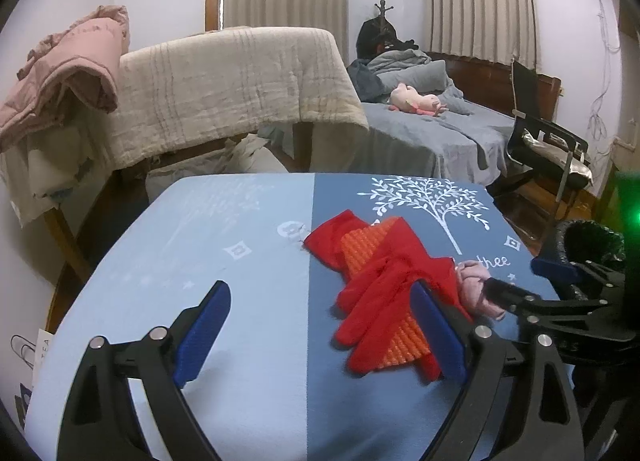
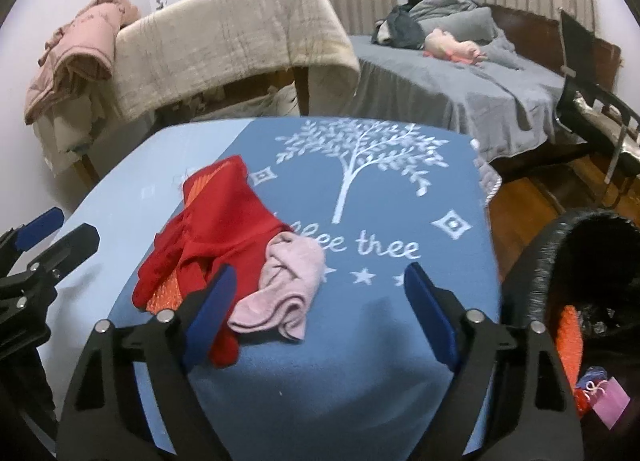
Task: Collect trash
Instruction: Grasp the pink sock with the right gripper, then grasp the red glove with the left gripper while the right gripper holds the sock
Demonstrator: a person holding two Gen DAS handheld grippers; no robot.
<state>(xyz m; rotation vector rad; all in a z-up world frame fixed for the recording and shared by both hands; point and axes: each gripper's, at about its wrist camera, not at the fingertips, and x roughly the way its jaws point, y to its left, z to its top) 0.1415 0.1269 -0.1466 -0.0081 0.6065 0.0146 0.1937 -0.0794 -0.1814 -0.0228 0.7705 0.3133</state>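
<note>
A red and orange mesh bag (image 1: 384, 289) lies crumpled on the blue table cloth (image 1: 240, 261). It also shows in the right wrist view (image 2: 216, 229). A crumpled pink cloth (image 2: 284, 285) lies against its right side and shows in the left wrist view (image 1: 478, 285) too. My left gripper (image 1: 320, 333) is open, its right finger beside the mesh bag. My right gripper (image 2: 320, 313) is open just in front of the pink cloth, which lies by its left finger. A black bin (image 2: 580, 301) with trash inside stands right of the table.
A bench draped with a beige blanket (image 1: 240, 89) stands behind the table. A bed with grey sheets (image 1: 440, 133) and a pink plush toy (image 1: 416, 99) is at the back right. A black chair (image 1: 548, 133) stands right. The table cloth (image 2: 360, 361) ends close in front.
</note>
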